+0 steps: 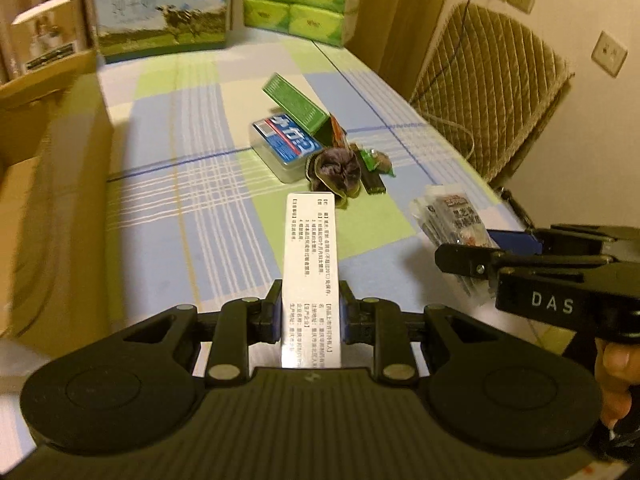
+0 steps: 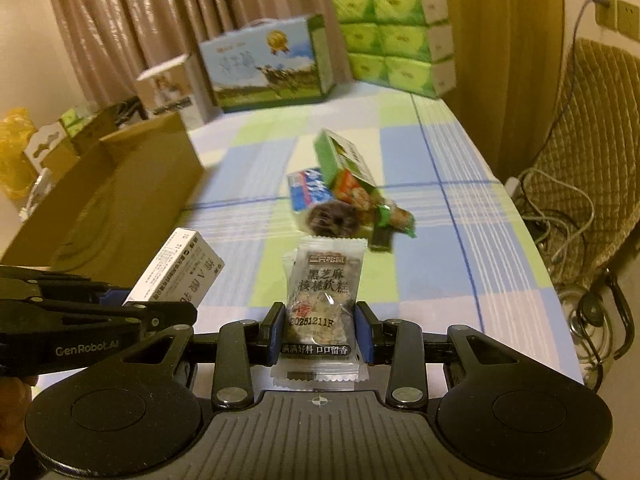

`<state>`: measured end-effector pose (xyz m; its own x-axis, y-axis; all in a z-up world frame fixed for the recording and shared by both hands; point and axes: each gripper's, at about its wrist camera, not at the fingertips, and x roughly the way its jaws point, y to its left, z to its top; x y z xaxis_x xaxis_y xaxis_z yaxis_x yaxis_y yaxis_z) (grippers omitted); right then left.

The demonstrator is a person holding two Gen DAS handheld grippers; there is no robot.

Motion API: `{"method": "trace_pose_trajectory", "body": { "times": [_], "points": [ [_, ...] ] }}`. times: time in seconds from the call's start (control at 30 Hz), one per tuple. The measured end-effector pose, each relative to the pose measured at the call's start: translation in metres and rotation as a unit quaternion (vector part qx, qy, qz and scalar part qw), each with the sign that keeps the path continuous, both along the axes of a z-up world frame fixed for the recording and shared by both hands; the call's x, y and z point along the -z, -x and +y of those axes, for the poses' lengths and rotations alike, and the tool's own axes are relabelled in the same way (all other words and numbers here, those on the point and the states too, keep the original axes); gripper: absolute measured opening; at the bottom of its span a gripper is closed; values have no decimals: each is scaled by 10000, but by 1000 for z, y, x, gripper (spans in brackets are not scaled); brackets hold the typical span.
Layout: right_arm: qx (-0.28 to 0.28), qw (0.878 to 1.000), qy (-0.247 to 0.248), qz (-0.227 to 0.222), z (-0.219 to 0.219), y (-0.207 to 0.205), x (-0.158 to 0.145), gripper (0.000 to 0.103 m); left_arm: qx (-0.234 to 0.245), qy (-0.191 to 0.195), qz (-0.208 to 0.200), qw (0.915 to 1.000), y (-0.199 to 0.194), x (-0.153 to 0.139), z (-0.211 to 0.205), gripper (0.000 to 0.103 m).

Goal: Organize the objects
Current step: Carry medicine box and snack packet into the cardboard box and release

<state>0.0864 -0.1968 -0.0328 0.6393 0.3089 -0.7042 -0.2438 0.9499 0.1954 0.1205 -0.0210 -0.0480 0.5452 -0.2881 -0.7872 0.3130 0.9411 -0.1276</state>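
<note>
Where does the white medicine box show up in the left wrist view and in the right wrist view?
Left wrist: white medicine box stands bottom centre, clamped in the left gripper.
Right wrist: same box at lower left, sticking out of the left gripper.
Shared landmark: the stack of green tissue packs at the table's far end.

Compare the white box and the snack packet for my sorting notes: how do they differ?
The white box is rigid, opaque card with printed text; the snack packet is soft, partly clear film showing its filling. The box sits in the left claw, the packet in the right claw. Both are gripped and held above the checked tablecloth.
</note>
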Motion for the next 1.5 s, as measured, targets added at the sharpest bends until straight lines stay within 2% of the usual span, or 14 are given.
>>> {"method": "trace_pose_trajectory", "body": {
  "times": [0.3,0.87,1.23,1.5],
  "points": [
    [-374,9988,-21,-312,34,23,-31,34,-447,358,-291,9979,35,-40,45,21],
    [-1343,9886,-93,-680,128,23,-64,34,-1101,209,-909,9895,67,-97,129,21],
    [-1843,9796,-336,-724,200,-11,-77,34,-1816,-232,-1141,9764,49,-119,223,21],
    [-1929,9795,-375,-434,238,-40,-56,34,-1874,-301,-947,9772,13,-105,260,21]
  ]
}}
